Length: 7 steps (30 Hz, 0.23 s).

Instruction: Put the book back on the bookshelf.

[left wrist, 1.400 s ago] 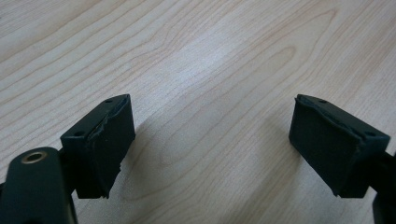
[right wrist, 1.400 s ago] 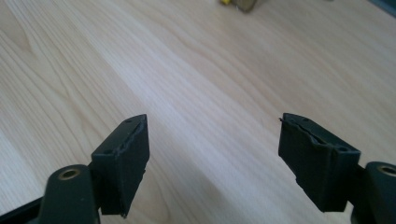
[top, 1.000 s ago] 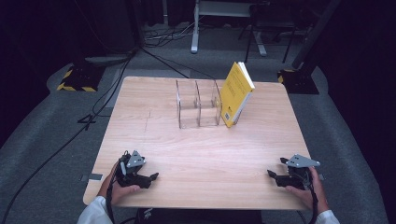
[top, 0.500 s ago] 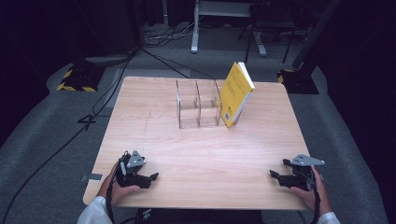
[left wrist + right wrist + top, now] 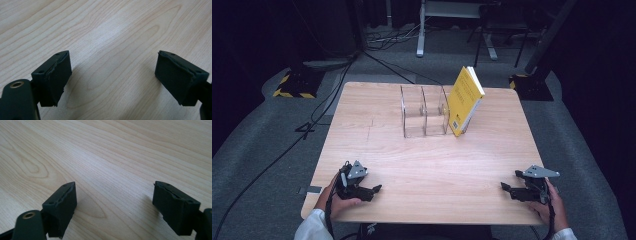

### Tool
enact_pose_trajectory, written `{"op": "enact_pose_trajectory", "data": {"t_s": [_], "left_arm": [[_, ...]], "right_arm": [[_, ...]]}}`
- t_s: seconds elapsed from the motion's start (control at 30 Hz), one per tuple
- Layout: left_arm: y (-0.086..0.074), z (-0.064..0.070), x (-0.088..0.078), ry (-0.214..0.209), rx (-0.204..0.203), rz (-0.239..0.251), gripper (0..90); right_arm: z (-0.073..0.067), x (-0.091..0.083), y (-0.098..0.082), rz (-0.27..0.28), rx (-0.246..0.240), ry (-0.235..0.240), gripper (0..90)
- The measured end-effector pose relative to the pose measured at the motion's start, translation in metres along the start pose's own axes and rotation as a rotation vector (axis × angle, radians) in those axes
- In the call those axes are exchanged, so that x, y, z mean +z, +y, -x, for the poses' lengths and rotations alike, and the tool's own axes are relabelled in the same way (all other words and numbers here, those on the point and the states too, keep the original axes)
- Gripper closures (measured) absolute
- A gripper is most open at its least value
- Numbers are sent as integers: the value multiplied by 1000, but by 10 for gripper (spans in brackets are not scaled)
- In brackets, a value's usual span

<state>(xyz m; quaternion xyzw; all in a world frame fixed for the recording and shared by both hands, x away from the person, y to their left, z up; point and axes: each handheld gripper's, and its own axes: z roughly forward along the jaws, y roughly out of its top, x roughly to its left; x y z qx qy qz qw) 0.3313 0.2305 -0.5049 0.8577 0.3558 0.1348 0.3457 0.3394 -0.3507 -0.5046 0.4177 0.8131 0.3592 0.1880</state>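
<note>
A yellow book [image 5: 465,99] leans against the right side of a clear acrylic rack [image 5: 424,111] at the back middle of the wooden table [image 5: 432,165]. My left gripper [image 5: 373,190] rests near the front left corner, held in a hand, jaws wide apart over bare wood [image 5: 113,72]. Near the front right corner my right gripper [image 5: 506,188] sits low on the table, also open with nothing between its fingers [image 5: 113,202]. Both grippers point toward the table's middle and lie far from the book and rack.
Dark floor surrounds the table, with cables [image 5: 312,120] trailing at the left. A yellow-and-black striped base [image 5: 292,85] stands back left, a black stand foot [image 5: 532,85] back right, and a white frame [image 5: 447,20] behind.
The right gripper has shifted slightly toward the table's right edge. The left gripper, book and rack have not moved.
</note>
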Motion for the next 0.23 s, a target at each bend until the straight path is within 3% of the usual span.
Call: {"op": "enact_pose_trajectory", "data": {"t_s": [0.23], "left_arm": [[1,-6,1,16,-10,-1,140]], "right_arm": [[0,0,0,0,-2,2,191]]}}
